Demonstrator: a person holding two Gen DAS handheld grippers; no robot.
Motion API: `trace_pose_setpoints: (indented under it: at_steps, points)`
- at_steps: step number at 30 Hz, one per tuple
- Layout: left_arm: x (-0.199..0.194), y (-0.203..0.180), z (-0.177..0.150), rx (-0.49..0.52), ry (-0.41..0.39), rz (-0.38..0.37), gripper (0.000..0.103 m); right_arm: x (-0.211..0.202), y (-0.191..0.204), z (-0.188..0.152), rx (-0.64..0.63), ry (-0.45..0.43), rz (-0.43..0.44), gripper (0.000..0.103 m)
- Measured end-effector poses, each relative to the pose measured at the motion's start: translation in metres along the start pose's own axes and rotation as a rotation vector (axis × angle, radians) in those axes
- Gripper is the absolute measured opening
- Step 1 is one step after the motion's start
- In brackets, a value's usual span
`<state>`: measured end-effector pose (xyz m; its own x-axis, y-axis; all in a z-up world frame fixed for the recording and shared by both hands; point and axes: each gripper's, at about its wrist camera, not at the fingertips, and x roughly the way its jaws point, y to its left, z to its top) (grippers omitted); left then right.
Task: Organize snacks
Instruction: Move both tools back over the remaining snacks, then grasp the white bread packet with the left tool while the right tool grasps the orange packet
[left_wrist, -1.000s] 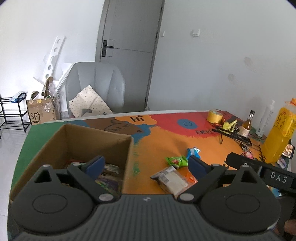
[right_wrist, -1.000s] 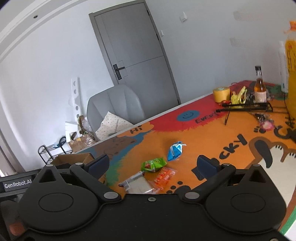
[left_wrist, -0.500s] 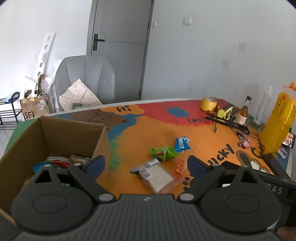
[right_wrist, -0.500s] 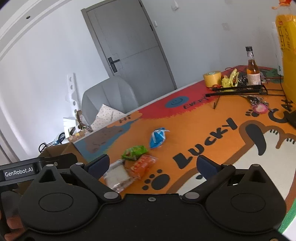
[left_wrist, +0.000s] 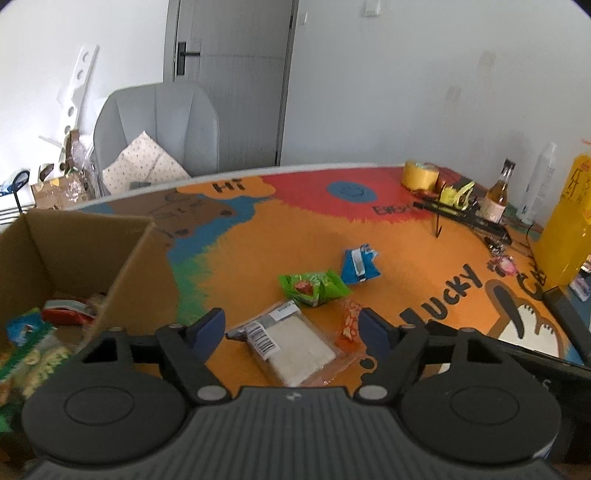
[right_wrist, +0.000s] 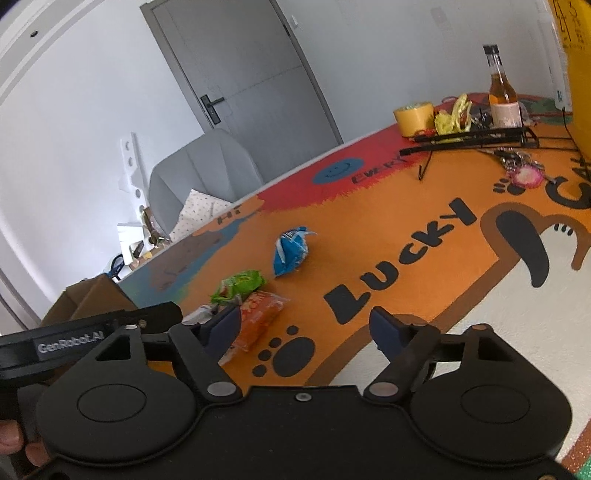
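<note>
Several snacks lie on the colourful table mat: a clear packet of pale biscuits (left_wrist: 291, 347), an orange packet (left_wrist: 349, 325) (right_wrist: 258, 317), a green packet (left_wrist: 314, 286) (right_wrist: 240, 282) and a blue packet (left_wrist: 358, 264) (right_wrist: 291, 251). My left gripper (left_wrist: 290, 328) hovers over the clear packet with its jaws closing, and the packet lies between them untouched. My right gripper (right_wrist: 308, 326) hangs above the mat just right of the orange packet, jaws closing on nothing. A cardboard box (left_wrist: 88, 254) at the left holds several snacks.
At the far right of the table stand a tape roll (left_wrist: 421, 175), a small brown bottle (left_wrist: 498, 195), a black rack (right_wrist: 472, 136), keys (right_wrist: 521, 173) and a big yellow bottle (left_wrist: 565, 232). A grey chair (left_wrist: 159, 129) stands behind the table. A hand (right_wrist: 18, 446) shows at bottom left.
Both grippers have dropped closer to the table and their jaws have narrowed. The left one has swung right from over the box to the clear packet.
</note>
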<state>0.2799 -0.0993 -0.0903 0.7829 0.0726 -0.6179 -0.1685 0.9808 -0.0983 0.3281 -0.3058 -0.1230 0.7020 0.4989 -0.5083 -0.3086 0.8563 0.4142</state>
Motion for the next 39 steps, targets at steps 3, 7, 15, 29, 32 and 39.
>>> trace_pose_setpoints:
  at_steps: [3, 7, 15, 29, 32, 39]
  points:
    - [0.013, 0.000, -0.001, -0.010, 0.019, 0.015, 0.073, 0.006, -0.003, 0.000, 0.000, 0.007, -0.011, 0.076]
    - [0.026, 0.001, 0.000, -0.019, 0.028, 0.040, 0.071, 0.013, -0.004, 0.001, -0.005, 0.014, -0.033, 0.076]
    - [0.042, 0.005, 0.000, -0.063, 0.052, 0.055, 0.069, 0.023, -0.001, 0.004, -0.007, -0.007, -0.021, 0.076]
    - [0.042, 0.010, -0.014, -0.092, 0.035, 0.084, 0.068, 0.040, 0.009, 0.006, -0.020, 0.020, -0.021, 0.075]
    - [0.042, 0.010, -0.018, -0.047, 0.033, 0.064, 0.070, 0.044, 0.007, 0.009, -0.039, 0.038, -0.039, 0.075]
    - [0.040, 0.005, -0.031, -0.037, 0.030, 0.041, 0.073, 0.048, 0.017, 0.013, -0.050, 0.073, -0.002, 0.075]
